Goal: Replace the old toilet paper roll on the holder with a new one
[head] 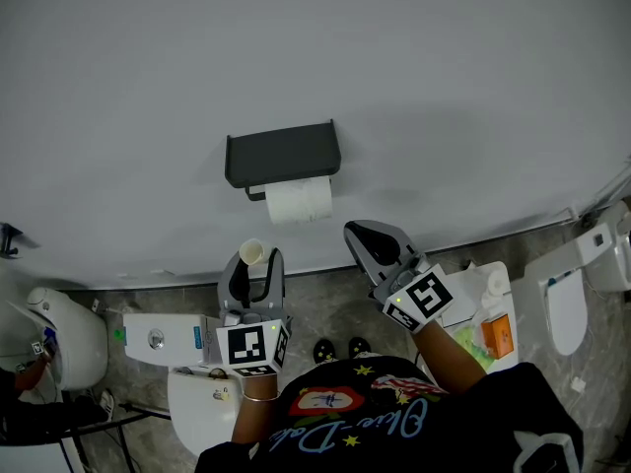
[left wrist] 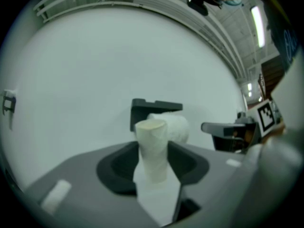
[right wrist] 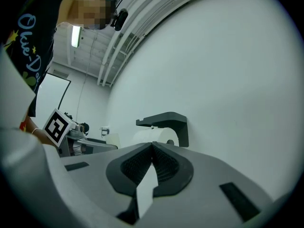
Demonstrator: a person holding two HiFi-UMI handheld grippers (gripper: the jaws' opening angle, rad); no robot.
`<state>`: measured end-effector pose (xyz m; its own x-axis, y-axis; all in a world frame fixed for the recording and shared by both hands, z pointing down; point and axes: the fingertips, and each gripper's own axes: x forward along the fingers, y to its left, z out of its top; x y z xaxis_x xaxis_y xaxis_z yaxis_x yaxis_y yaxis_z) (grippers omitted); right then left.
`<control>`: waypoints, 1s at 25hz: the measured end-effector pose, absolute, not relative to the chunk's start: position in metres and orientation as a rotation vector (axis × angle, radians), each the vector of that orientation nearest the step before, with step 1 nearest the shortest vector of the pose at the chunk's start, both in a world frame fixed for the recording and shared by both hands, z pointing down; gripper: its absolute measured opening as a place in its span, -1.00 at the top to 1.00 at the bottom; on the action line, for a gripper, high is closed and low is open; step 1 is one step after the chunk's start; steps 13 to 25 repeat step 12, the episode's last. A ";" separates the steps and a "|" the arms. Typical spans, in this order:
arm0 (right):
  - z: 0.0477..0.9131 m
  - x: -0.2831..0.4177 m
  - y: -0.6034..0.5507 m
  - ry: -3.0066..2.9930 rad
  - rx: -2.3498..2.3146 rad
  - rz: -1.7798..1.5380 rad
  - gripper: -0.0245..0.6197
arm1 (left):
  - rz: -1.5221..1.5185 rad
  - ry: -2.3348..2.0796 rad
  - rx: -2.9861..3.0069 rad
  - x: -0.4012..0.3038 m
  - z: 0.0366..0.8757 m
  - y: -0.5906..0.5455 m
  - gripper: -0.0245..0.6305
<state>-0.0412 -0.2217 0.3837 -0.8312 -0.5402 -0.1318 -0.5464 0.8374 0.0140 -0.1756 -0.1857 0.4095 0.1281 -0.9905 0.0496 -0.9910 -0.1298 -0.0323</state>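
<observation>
Toilet paper roll [head: 300, 201] sits on the dark wall holder [head: 283, 153], ahead of both my grippers and clear of them. My left gripper [head: 254, 266] is clamped on a thin, squeezed paper tube [left wrist: 152, 146], held upright. My right gripper [head: 357, 233] is fully closed, with nothing between its jaws.

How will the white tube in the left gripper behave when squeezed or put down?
The white tube looks waisted where the left gripper pinches it, so probably soft and crushable. Hollow and thin-walled, likely very light. Round, so apt to roll if laid down.
</observation>
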 end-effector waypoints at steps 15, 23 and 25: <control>0.383 -0.042 -0.225 2.892 -0.849 0.065 0.88 | 0.094 -2.075 2.352 -0.174 0.408 -0.189 0.36; 0.383 -0.042 -0.225 2.892 -0.849 0.065 0.88 | 0.094 -2.075 2.352 -0.174 0.408 -0.189 0.36; 0.383 -0.042 -0.225 2.892 -0.849 0.065 0.88 | 0.094 -2.075 2.352 -0.174 0.408 -0.189 0.36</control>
